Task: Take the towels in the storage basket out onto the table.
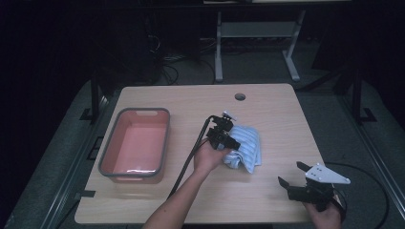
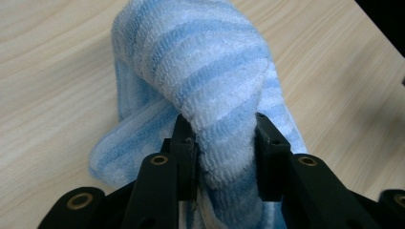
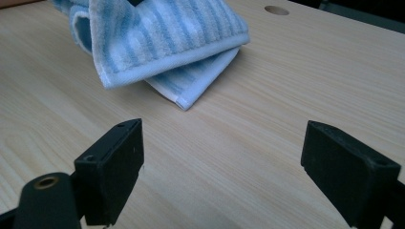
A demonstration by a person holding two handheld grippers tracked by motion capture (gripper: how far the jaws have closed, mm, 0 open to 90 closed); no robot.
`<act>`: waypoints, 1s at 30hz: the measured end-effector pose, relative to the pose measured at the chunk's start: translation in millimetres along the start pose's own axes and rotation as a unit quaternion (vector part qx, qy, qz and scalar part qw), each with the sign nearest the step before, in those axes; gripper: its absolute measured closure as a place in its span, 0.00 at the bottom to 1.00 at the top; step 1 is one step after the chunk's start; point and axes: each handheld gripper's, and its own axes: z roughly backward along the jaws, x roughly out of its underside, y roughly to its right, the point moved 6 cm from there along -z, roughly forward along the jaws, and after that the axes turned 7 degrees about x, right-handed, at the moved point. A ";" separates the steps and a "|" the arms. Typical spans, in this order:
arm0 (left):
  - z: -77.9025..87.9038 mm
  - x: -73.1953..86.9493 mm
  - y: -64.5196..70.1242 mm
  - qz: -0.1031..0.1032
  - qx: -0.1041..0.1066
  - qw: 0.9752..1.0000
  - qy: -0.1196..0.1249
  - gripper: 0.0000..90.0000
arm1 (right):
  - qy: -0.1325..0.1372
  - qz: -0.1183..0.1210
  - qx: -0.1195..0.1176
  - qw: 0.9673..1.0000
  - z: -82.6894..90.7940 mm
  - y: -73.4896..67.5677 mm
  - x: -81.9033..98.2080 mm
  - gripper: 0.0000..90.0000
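High view: I have the left gripper (image 1: 228, 139) down on the blue striped towel (image 1: 247, 149), which lies crumpled a little right of centre on the wooden table (image 1: 267, 109). In the left gripper view, my 2 black jaws pinch a raised fold of the towel (image 2: 210, 81) between them, the cloth bunched and squeezed narrow where the pads press in; the rest of it spreads on the wood beyond.

My right gripper (image 1: 292, 175) sits near the table's front right corner, well apart from the towel, with the grey three-cornered plate (image 1: 327, 175) on top. In the right gripper view its jaws stand wide with nothing between them, and a folded corner of the towel (image 3: 167, 43) lies on the wood ahead.

A red tub with a grey rim (image 1: 136, 143) sits on the left side of the table, well apart from the towel. A round hole (image 1: 239, 97) marks the table's far edge.
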 end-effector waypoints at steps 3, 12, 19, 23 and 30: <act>-3.3 0.7 -0.4 -0.003 -0.002 1.000 -0.004 0.73 | -0.001 -0.004 0.000 1.000 -0.1 1.1 0.8 0.16; -7.8 3.7 0.7 0.001 -0.002 1.000 -0.007 0.69 | 0.000 0.000 0.000 1.000 0.4 0.1 0.3 0.16; -10.4 8.0 -0.3 0.009 0.007 1.000 -0.003 0.60 | -0.001 0.000 0.000 1.000 0.1 -0.2 0.5 0.16; -7.0 9.0 -0.8 0.007 0.004 1.000 0.002 0.55 | -0.002 0.002 0.001 1.000 -0.5 -0.3 0.5 0.16; 1.8 11.1 -3.5 0.003 -0.002 1.000 0.015 0.43 | -0.001 0.001 0.000 1.000 -0.9 -0.9 0.0 0.16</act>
